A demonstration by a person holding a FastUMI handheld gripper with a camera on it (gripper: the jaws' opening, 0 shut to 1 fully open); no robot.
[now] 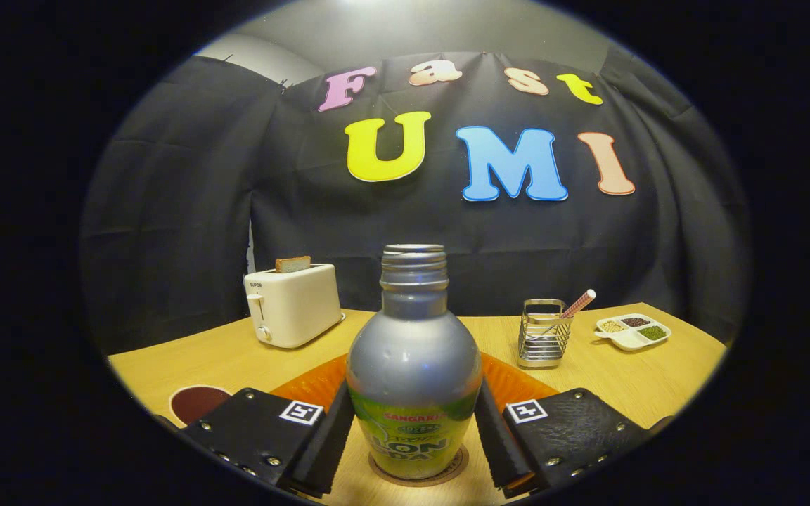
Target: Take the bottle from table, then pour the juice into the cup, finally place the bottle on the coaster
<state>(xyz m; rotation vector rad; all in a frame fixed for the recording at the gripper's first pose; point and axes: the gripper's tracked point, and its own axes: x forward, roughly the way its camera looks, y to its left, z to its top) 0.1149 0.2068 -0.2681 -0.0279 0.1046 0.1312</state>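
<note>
A silver bottle (413, 365) with a green label and no cap stands upright on a round brown coaster (384, 476). It sits right between the fingers of my gripper (413, 429), and both fingers press against its wide sides, so the gripper is shut on it. To the left, just beyond the left finger, is a round white-rimmed thing with a dark red-brown inside (195, 402). It looks like the cup, and the finger hides its lower part.
An orange mat (306, 385) lies on the wooden table (623, 379) behind the bottle. A white toaster (292, 306) with a slice of bread stands at the back left. At the back right are a wire holder (542, 336) with a straw and a white divided dish (633, 330).
</note>
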